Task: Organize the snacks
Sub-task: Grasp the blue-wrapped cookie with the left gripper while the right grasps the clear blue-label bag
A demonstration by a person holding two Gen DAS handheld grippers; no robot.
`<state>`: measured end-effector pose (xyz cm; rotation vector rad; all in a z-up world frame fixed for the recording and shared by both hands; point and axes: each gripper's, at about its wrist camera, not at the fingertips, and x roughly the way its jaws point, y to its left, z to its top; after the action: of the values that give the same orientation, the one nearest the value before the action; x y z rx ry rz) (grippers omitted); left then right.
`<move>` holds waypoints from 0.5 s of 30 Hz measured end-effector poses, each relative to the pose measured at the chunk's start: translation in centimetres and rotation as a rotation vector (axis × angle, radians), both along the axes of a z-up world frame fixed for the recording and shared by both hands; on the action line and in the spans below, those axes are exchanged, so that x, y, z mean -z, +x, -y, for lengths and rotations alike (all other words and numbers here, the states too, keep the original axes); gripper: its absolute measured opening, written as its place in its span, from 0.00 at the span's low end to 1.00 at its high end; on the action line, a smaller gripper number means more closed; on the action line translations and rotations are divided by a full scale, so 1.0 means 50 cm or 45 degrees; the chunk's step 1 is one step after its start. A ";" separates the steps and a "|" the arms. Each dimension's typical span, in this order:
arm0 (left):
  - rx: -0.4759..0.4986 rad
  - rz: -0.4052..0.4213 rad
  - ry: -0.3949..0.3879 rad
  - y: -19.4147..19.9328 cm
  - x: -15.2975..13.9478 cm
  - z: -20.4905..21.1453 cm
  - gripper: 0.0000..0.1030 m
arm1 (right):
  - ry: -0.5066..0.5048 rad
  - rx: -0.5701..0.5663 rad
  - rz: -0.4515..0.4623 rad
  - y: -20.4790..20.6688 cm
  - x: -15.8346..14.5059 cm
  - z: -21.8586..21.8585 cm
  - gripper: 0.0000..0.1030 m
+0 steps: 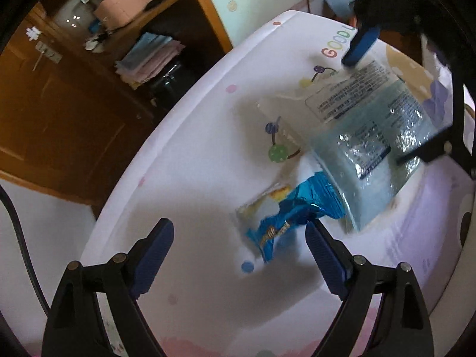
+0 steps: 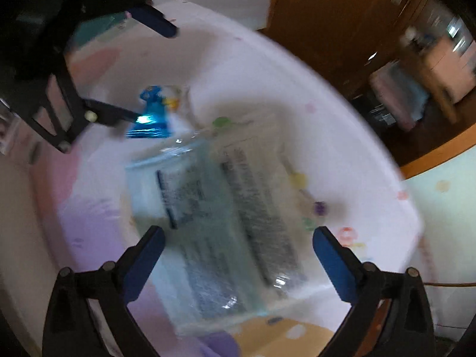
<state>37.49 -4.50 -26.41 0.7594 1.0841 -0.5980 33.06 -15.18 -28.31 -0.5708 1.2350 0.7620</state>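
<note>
A small shiny blue snack packet [image 1: 285, 217] lies on the white dotted table [image 1: 193, 154]. My left gripper [image 1: 239, 247] hovers over it, open, with its right pad [image 1: 324, 258] close beside the packet's crimped end. A large pale blue pack in clear wrap [image 1: 366, 136] lies just beyond. My right gripper [image 2: 238, 253] hangs open above that large pack [image 2: 220, 223], fingers spread wide on either side without pressing on it. In the right wrist view the small blue packet [image 2: 151, 119] sits near the left gripper [image 2: 150, 74]. In the left wrist view the right gripper [image 1: 386, 101] straddles the large pack.
The table's curved edge [image 1: 166, 125] runs along a brown wooden cabinet [image 1: 44, 104]. Its shelf holds folded cloths [image 1: 148, 56], a pink box [image 1: 125, 6] and a dark jar [image 1: 169, 80]. A black cable [image 1: 17, 238] hangs at the left.
</note>
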 end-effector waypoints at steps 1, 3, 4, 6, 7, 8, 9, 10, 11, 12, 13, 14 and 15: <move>0.006 -0.006 -0.008 0.006 0.003 0.001 0.87 | 0.018 0.003 -0.045 0.006 0.007 0.000 1.00; 0.018 -0.023 -0.022 0.018 0.011 0.003 0.87 | 0.018 0.025 -0.092 0.015 0.017 -0.003 1.00; 0.018 -0.032 -0.024 0.024 0.015 0.004 0.87 | 0.021 0.041 -0.093 0.017 0.016 -0.003 1.00; 0.005 -0.065 -0.033 0.039 0.026 0.008 0.83 | 0.009 0.050 -0.091 0.015 0.016 -0.007 1.00; -0.011 -0.089 -0.038 0.046 0.033 0.009 0.82 | -0.004 0.062 -0.093 0.017 0.016 -0.009 1.00; -0.032 -0.111 -0.045 0.053 0.040 0.009 0.81 | -0.020 0.073 -0.100 0.015 0.017 -0.011 1.00; -0.049 -0.127 -0.062 0.058 0.042 0.009 0.79 | -0.049 0.076 -0.104 0.009 0.018 -0.014 1.00; -0.075 -0.139 -0.086 0.065 0.042 0.007 0.76 | -0.071 0.068 -0.098 0.003 0.019 -0.022 1.00; -0.096 -0.157 -0.105 0.069 0.043 0.006 0.74 | -0.098 0.061 -0.086 -0.006 0.026 -0.029 1.00; -0.117 -0.179 -0.125 0.073 0.043 0.006 0.68 | -0.120 0.063 -0.075 -0.014 0.027 -0.034 1.00; -0.146 -0.214 -0.158 0.079 0.042 0.003 0.59 | -0.128 0.074 -0.068 -0.023 0.025 -0.036 1.00; -0.164 -0.244 -0.186 0.076 0.042 0.002 0.53 | -0.129 0.090 -0.066 -0.030 0.026 -0.037 1.00; -0.178 -0.273 -0.212 0.076 0.041 0.002 0.38 | -0.125 0.114 -0.064 -0.033 0.025 -0.036 1.00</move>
<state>41.30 -4.57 -28.47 0.4778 1.2562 -0.6514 31.41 -13.37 -29.54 -0.5758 1.3411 0.6465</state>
